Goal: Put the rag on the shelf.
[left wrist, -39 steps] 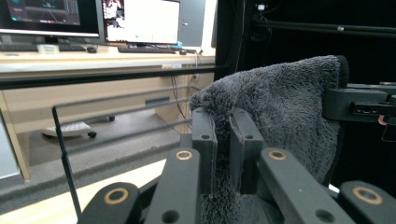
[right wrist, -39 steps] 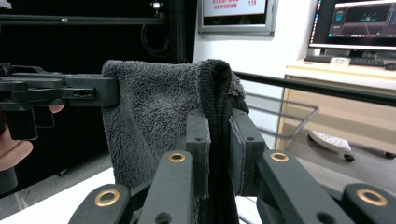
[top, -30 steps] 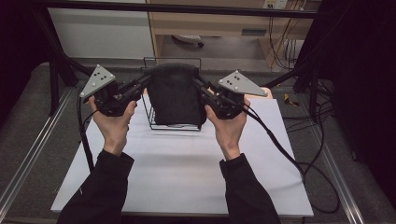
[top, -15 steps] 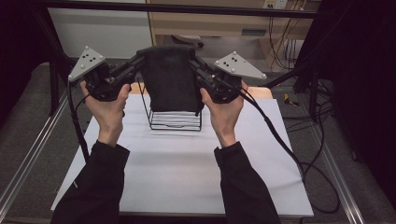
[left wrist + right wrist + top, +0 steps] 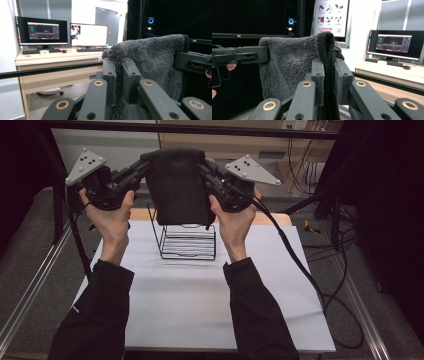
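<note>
A dark grey fleecy towel [image 5: 175,185] hangs folded in the air, held by its two upper corners above a black wire rack [image 5: 186,240]. My left gripper [image 5: 145,167] is shut on the towel's left corner, and the cloth [image 5: 150,60] is pinched between its jaws in the left gripper view. My right gripper [image 5: 202,167] is shut on the right corner, where the towel's dark hem [image 5: 327,62] runs between its jaws. The towel's lower edge hangs just above the rack's top and hides the rack's back part.
The rack stands on a white table [image 5: 200,305] near its far edge. A cable [image 5: 300,265] trails from the right gripper across the table's right side. A black frame bar [image 5: 225,130] crosses overhead. Beyond are a desk with monitors [image 5: 47,31].
Both grippers have risen with the towel between them, lifting it from down at the rack to well above it. The hands have moved up and a little apart.
</note>
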{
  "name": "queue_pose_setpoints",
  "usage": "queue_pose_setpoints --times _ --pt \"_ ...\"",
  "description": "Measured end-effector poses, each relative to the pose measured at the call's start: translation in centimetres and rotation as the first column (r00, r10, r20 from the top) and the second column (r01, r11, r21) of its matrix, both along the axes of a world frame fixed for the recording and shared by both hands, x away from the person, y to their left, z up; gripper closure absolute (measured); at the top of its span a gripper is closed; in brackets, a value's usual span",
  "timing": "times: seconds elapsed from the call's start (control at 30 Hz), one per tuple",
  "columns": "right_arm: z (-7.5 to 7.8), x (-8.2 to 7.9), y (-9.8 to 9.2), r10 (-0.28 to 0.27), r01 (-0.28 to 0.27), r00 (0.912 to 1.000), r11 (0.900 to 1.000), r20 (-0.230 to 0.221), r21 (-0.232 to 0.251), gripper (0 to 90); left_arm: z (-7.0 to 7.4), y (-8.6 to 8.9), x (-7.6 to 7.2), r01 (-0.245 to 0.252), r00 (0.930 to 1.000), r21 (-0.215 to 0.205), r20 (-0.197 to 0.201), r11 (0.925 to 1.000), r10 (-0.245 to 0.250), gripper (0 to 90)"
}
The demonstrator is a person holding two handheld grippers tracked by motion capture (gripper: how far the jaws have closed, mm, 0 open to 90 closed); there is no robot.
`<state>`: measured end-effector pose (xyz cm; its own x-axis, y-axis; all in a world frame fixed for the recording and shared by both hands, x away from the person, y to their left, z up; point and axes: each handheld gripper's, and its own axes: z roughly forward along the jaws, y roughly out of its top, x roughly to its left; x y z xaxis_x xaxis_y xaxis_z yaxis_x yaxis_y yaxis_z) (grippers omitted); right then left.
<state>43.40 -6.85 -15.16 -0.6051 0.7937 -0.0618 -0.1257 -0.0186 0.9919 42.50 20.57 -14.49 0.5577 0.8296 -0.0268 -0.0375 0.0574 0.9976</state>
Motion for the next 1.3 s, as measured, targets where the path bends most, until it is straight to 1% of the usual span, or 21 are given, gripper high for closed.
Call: queue_pose_setpoints --times 0.17,0.2,0.27,0.3,0.33,0.4,0.47,0.6,0.67,0.73,0.8,0.9,0.97,1.1,1.3 --pt "0.4 1.0 0.3 0.002 -0.002 1.0 1.0 0.005 0.02 80.4 0.8 0.2 0.6 -0.013 0.9999 0.006 0.003 0.9999 0.013 81.9" --pt "0.5 1.2 0.4 0.005 -0.005 1.0 1.0 0.005 0.021 80.4 1.0 0.2 0.9 -0.02 0.9997 0.01 0.014 0.9997 0.02 81.9" --pt "0.8 1.4 0.5 0.006 -0.006 0.9999 1.0 0.01 0.023 80.4 1.4 0.3 1.1 -0.021 0.9998 -0.001 0.0 0.9998 0.021 81.9" --pt "1.0 1.5 0.6 0.005 -0.005 0.9999 1.0 0.015 0.022 80.4 1.6 0.4 1.3 -0.029 0.9995 0.004 0.013 0.9996 0.029 81.9" --pt "1.2 1.7 0.7 0.005 -0.005 0.9998 1.0 0.018 0.021 80.4 1.7 0.4 1.3 -0.029 0.9996 -0.002 0.002 0.9996 0.029 81.9" --pt "1.6 2.0 0.8 0.006 -0.006 0.9997 1.0 0.024 0.02 80.4 2.1 0.4 1.7 -0.035 0.9994 -0.003 0.002 0.9994 0.035 81.9" --pt "2.0 2.4 0.8 0.007 -0.007 0.9996 1.0 0.027 0.024 80.3 2.4 0.5 2.1 -0.035 0.9994 -0.013 0.002 0.9993 0.035 81.9" --pt "2.5 3.4 1.1 0.002 -0.003 0.9995 1.0 0.032 0.028 80.3 2.9 0.7 2.9 -0.043 0.9991 -0.015 0.004 0.999 0.043 81.9" --pt "2.6 3.9 1.2 -0.001 0.0 0.9996 0.999 0.028 0.036 80.3 2.9 0.7 3.2 -0.042 0.9991 -0.015 0.005 0.999 0.042 81.9" --pt "2.6 4.4 1.3 -0.002 0.001 0.9998 0.999 0.022 0.05 80.4 2.8 0.8 3.7 -0.042 0.9991 -0.021 -0.003 0.9989 0.042 81.9" --pt "2.4 4.9 1.4 -0.006 0.005 0.9997 0.999 0.022 0.047 80.4 2.8 0.8 4.0 -0.046 0.9989 -0.026 -0.01 0.9986 0.046 81.9" --pt "2.4 5.4 1.4 -0.009 0.008 0.9997 0.999 0.023 0.05 80.4 2.8 0.7 4.6 -0.053 0.9986 -0.024 -0.009 0.9983 0.053 81.9" --pt "2.5 5.7 1.5 -0.013 0.012 0.9997 0.999 0.021 0.042 80.4 2.8 0.6 4.9 -0.058 0.9983 -0.019 -0.007 0.9981 0.058 82.0" --pt "2.5 6.2 1.3 -0.017 0.016 0.9997 0.999 0.018 0.03 80.4 2.5 0.6 5.6 -0.055 0.9984 -0.026 -0.013 0.9981 0.055 81.9" --pt "2.2 7.4 1.3 -0.032 0.032 0.9995 0.999 0.002 -0.001 80.4 2.0 0.3 6.7 -0.062 0.9979 -0.002 -0.02 0.9981 0.062 82.0"
